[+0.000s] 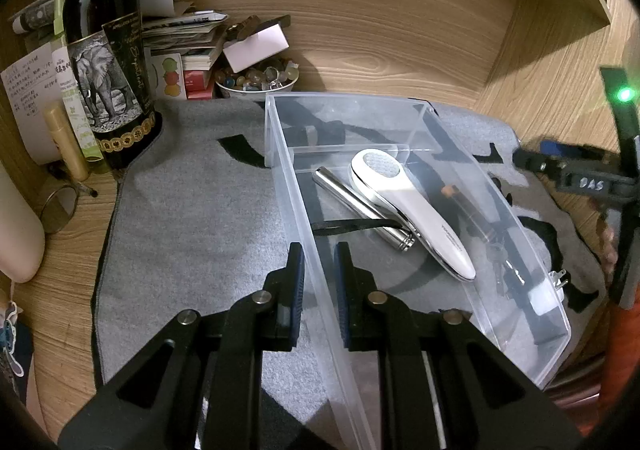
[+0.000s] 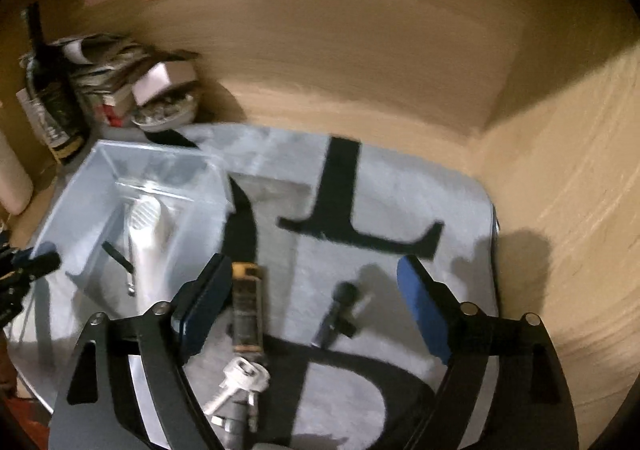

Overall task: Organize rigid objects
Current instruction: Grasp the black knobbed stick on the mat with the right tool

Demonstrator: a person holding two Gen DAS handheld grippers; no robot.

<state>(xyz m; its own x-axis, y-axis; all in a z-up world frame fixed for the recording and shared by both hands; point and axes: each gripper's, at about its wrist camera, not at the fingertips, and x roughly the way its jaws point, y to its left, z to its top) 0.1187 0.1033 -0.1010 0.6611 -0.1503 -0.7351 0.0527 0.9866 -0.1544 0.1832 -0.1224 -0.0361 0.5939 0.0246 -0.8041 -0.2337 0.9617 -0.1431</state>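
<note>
A clear plastic bin [image 1: 400, 109] stands on a grey mat [image 1: 192, 209]. In it lie a white handheld device [image 1: 404, 201] and a silver metal tube [image 1: 360, 207]. My left gripper [image 1: 319, 262] is shut on the bin's near left wall, one finger inside and one outside. In the right wrist view the bin [image 2: 80, 185] is at the left. My right gripper [image 2: 316, 282] is open and empty above the mat [image 2: 400, 189]. Between its fingers lie a dark battery-like cylinder [image 2: 247, 310], a small black plug-like object [image 2: 338, 314] and a bunch of keys [image 2: 240, 382].
A wine bottle [image 1: 108, 61], stacked papers [image 1: 180, 33] and a bowl of stones [image 1: 258, 79] crowd the back left corner. Wooden walls [image 1: 400, 29] close the back and right. Round glasses [image 1: 60, 201] lie at the left. The right gripper's body [image 1: 592, 181] shows at the right.
</note>
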